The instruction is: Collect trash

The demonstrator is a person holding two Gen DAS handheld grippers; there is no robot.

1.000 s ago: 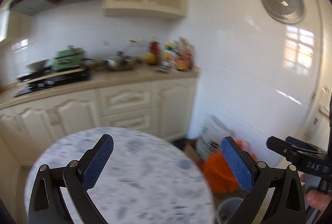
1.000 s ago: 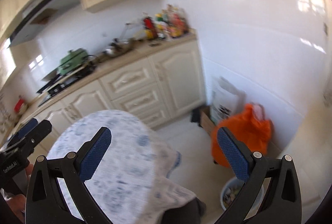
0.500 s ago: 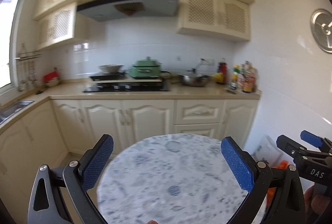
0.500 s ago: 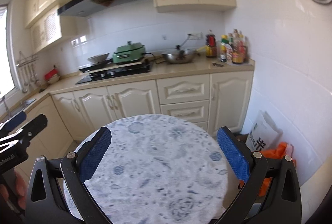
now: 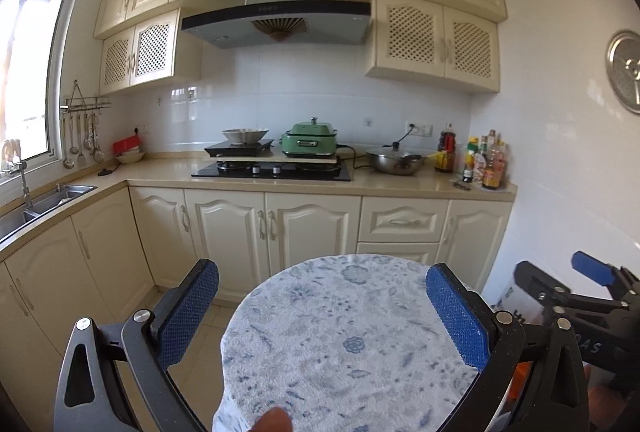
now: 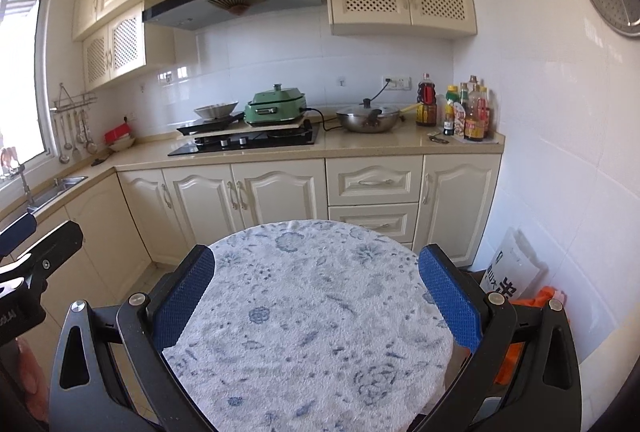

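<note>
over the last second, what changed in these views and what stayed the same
Both cameras swung left and levelled: from the right wall and orange bag on the floor to the stove and cabinets head-on. Nothing was taken hold of or let go. The left gripper and right gripper stayed open and empty above the round cloth-covered table.

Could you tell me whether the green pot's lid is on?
On: the lid sits flat atop the green electric pot, knob up.

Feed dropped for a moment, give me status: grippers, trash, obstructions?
Left gripper open, empty. Right gripper open, empty. No trash visible on round cloth-covered table. Nothing blocking.
</note>
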